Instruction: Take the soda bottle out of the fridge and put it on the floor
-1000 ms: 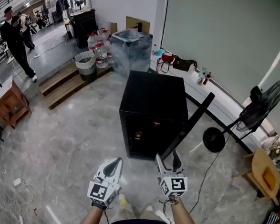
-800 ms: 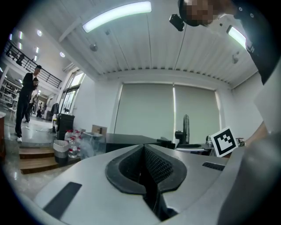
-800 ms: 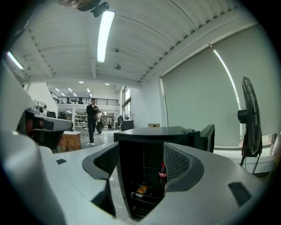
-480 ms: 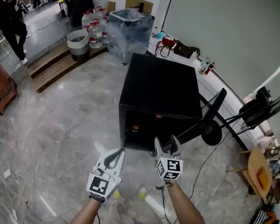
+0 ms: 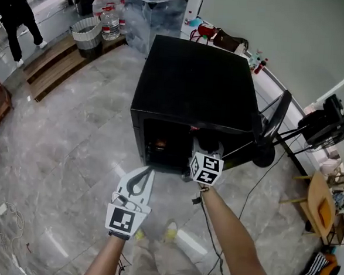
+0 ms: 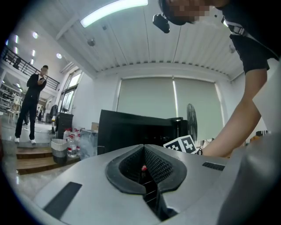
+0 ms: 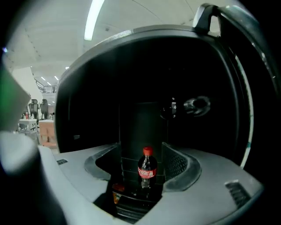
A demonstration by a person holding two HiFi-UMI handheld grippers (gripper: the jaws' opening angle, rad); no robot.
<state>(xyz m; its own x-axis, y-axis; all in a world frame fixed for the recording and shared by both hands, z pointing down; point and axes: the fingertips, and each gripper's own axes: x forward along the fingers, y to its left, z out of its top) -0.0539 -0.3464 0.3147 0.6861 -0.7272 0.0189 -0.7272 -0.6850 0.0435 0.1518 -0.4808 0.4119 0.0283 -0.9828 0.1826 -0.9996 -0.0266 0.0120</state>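
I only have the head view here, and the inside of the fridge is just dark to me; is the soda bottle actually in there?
Observer: Yes. In the right gripper view the soda bottle stands upright inside the fridge, red cap on.
Operator: Has it been gripped yet?
Observer: No. The jaws of the right hand-held gripper stand apart, though they have just been closing a little. The bottle shows in the gap, farther in, untouched.
Operator: Is there anything else inside?
Observer: A small dial sits on the inner wall, above and to the right of the bottle.
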